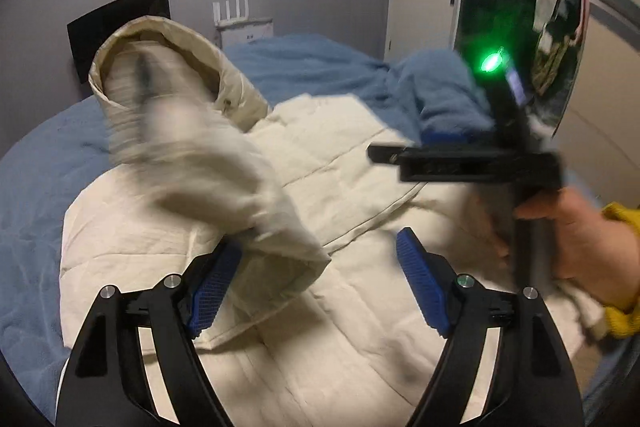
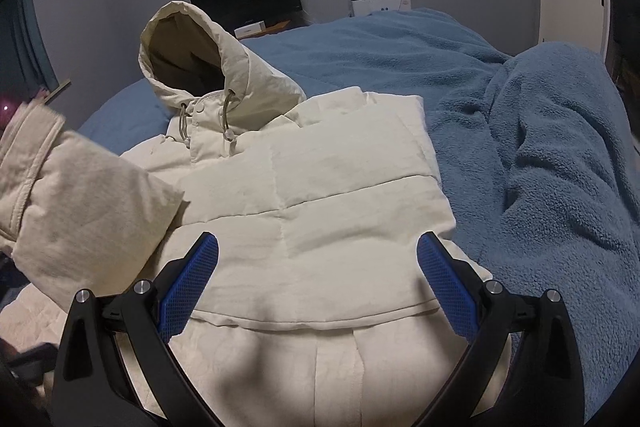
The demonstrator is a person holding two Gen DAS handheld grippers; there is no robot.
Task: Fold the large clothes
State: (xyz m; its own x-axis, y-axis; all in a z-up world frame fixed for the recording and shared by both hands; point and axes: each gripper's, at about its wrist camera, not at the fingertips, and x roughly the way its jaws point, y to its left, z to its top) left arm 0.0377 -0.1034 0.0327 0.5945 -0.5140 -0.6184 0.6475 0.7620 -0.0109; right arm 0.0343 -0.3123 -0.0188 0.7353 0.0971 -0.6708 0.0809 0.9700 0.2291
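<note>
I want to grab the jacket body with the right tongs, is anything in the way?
Nothing visible. The open right tongs hover directly over the cream jacket; its sleeve is raised off to the left, beside that path.

Sleeve point(image 1: 224, 183): motion-blurred in my left view, covering the hood's point(image 1: 168, 67) opening. Jacket point(image 2: 320, 227) hem: cut off by my right view's lower edge.

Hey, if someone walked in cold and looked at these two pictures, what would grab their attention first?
The big cream puffer jacket spread on the blue fleece blanket, its hood standing up toward the far wall. In the left wrist view a blurred sleeve crosses the jacket by the open left gripper. To its right glows a green light on the right gripper, held by a hand in a yellow cuff.
</note>
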